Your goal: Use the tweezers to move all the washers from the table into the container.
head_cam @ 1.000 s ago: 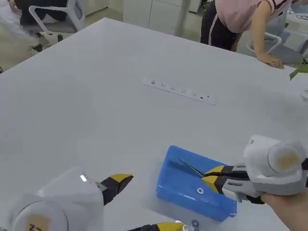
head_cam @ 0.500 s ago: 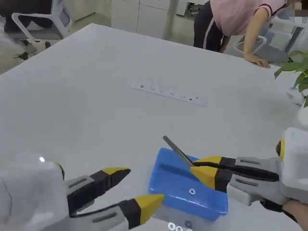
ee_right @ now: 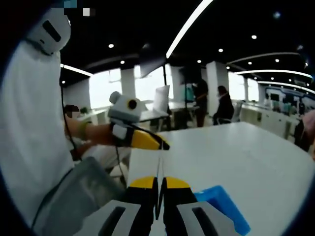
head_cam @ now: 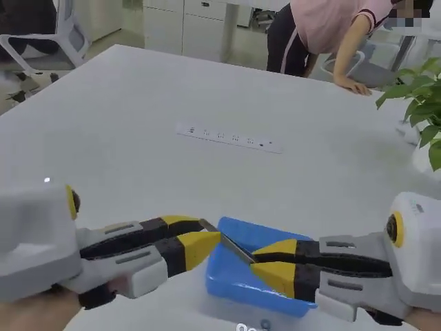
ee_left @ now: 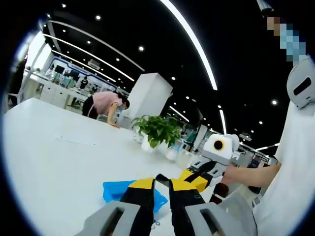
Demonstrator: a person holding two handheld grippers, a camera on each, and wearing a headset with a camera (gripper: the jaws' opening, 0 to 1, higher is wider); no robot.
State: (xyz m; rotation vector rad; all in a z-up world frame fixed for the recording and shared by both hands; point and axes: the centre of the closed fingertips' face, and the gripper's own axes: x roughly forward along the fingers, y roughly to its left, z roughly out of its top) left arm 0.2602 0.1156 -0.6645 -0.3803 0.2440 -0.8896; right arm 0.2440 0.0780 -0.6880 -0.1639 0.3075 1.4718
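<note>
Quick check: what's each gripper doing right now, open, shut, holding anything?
Left gripper: jaws nearly together by the tip of the tweezers; whether they grip cannot be told.
Right gripper: shut on the tweezers.

The container point(head_cam: 242, 284) is being carried by the desk point(head_cam: 103, 124). A power strip point(head_cam: 227, 138) is being borne well behind the container, washers point(head_cam: 241, 327) just before it. Tweezers point(head_cam: 231, 245) are being held over the container's left edge in the right gripper point(head_cam: 256, 261) jaws.
</note>
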